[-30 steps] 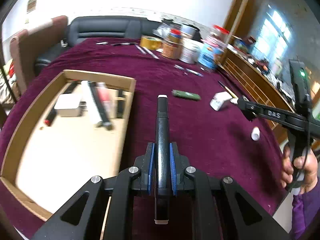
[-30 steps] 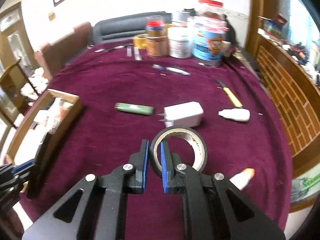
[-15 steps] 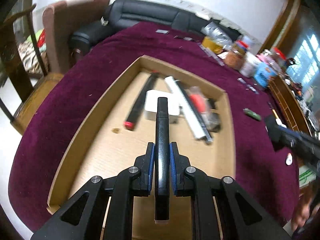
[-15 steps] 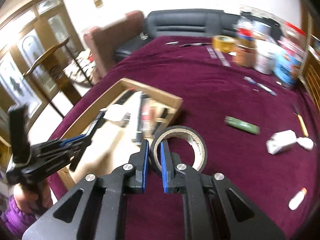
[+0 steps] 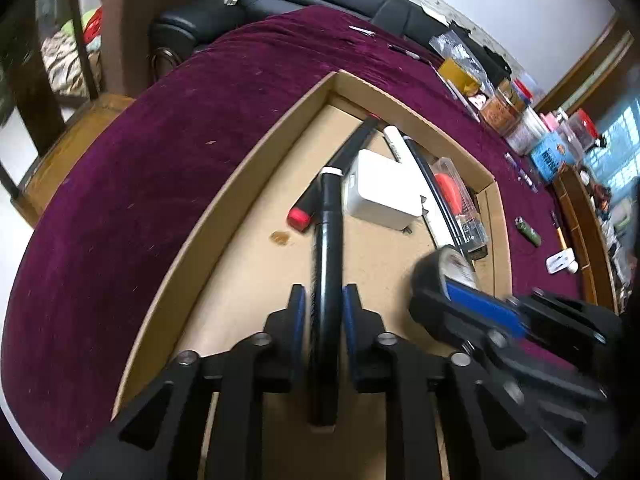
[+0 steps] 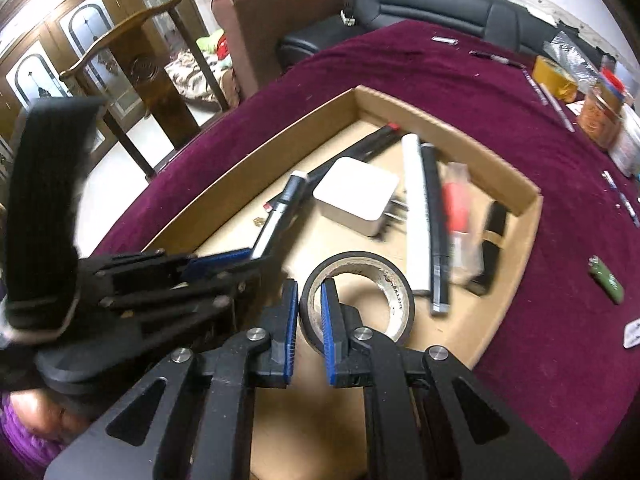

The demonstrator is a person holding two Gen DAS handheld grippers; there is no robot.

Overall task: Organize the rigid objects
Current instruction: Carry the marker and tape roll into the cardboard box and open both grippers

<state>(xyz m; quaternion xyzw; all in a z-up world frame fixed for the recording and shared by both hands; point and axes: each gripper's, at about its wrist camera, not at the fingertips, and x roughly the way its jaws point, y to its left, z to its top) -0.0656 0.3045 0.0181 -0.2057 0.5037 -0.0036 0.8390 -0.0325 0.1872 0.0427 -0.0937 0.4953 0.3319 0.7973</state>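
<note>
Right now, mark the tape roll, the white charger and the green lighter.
tape roll (image 6: 394, 286), right wrist view, on its upper right rim.
white charger (image 6: 354, 192), right wrist view, on its top face.
green lighter (image 6: 608, 279), right wrist view, mid-body.

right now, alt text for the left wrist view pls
The left gripper, its jaws opening, has a black marker between them over a shallow cardboard tray holding a white charger and pens. At right, the right gripper carries a black tape roll.

Black marker (image 5: 328, 280) and tape roll (image 6: 356, 296) — over the tray (image 6: 520, 216).
</note>
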